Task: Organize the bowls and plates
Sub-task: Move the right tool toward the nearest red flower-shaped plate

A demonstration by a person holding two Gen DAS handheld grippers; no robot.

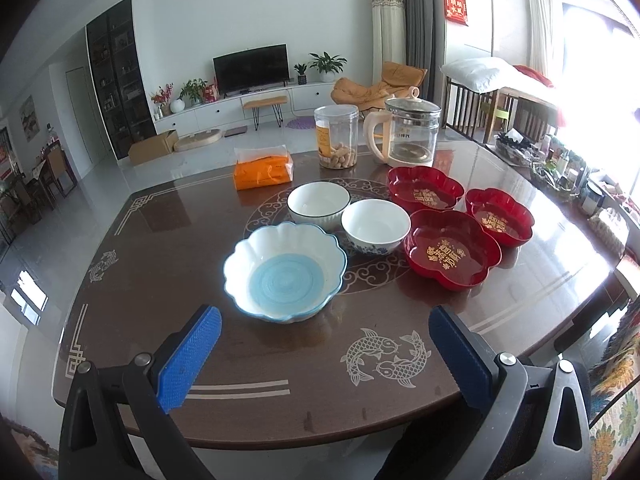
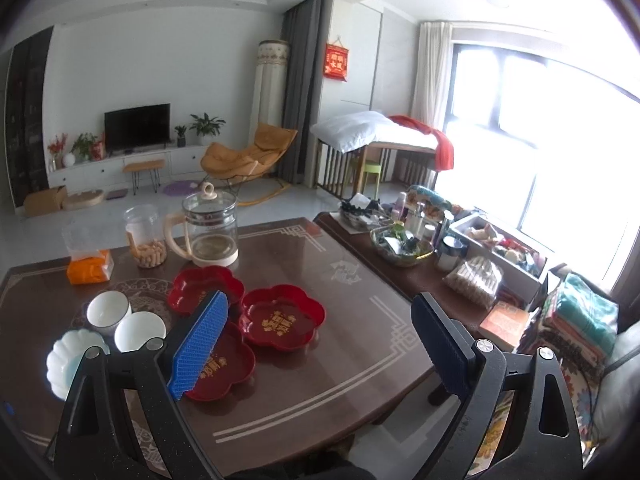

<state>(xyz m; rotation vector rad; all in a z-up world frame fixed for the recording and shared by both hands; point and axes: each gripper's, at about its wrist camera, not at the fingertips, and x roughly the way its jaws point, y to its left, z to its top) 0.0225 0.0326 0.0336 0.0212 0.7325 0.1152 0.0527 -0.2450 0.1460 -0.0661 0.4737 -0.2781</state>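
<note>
A scalloped white bowl with a blue centre [image 1: 285, 271] [image 2: 74, 358] sits nearest on the brown table [image 1: 168, 264]. Behind it stand a ribbed white bowl [image 1: 319, 204] [image 2: 108, 312] and a white bowl with a blue pattern [image 1: 376, 226] [image 2: 139, 332]. Three red flower-shaped plates lie to the right: a back one [image 1: 425, 188] [image 2: 205, 286], a near one [image 1: 452, 249] [image 2: 224, 364] and a right one [image 1: 500, 216] [image 2: 282, 316]. My left gripper [image 1: 325, 354] is open just short of the scalloped bowl. My right gripper [image 2: 320, 346] is open above the table, its left finger over the near red plate.
At the back of the table stand a glass kettle [image 1: 410, 132] [image 2: 210, 228], a clear jar of snacks [image 1: 336, 138] [image 2: 145, 236] and an orange tissue pack [image 1: 263, 170] [image 2: 89, 266]. A cluttered side table [image 2: 420, 276] adjoins on the right.
</note>
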